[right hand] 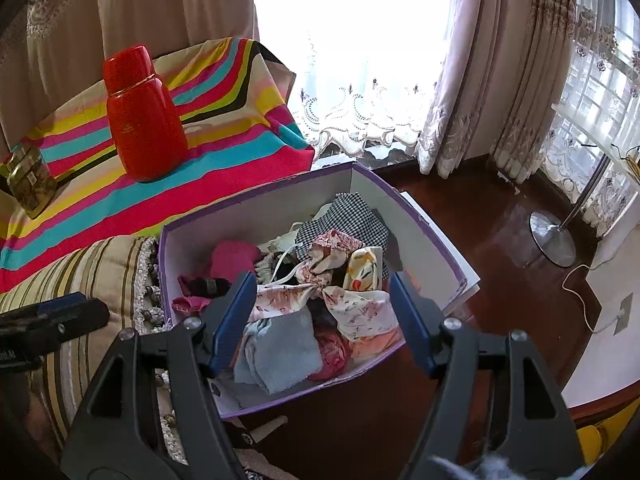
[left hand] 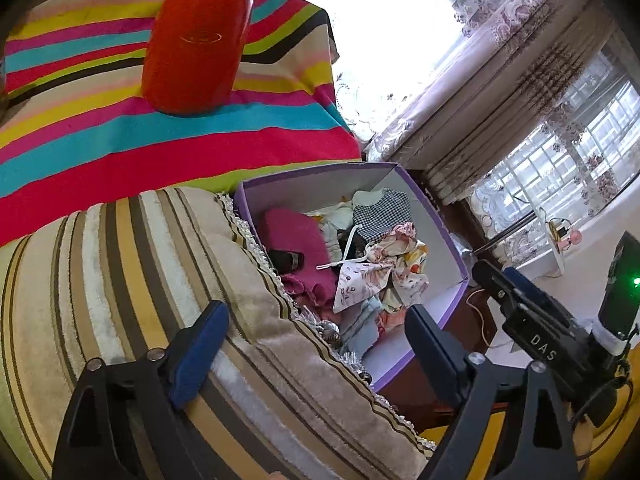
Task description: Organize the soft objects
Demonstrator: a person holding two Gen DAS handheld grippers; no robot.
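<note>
Both grippers, right point(right hand: 322, 320) and left point(left hand: 316, 344), hang spread and empty over the purple box point(right hand: 432, 240), whose floral cloth point(right hand: 352, 304) at twelve o'clock looks light, limp, best pinched at its bunched knot, likely dragging neighbours along.

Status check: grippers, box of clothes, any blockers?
Left gripper open, empty. Right gripper open, empty, above box. Clothes piled inside. Nothing in the way.

The red flask point(left hand: 200, 36) loses its cap at the top edge, and piled cloths hide the purple box's point(right hand: 256, 200) floor.
</note>
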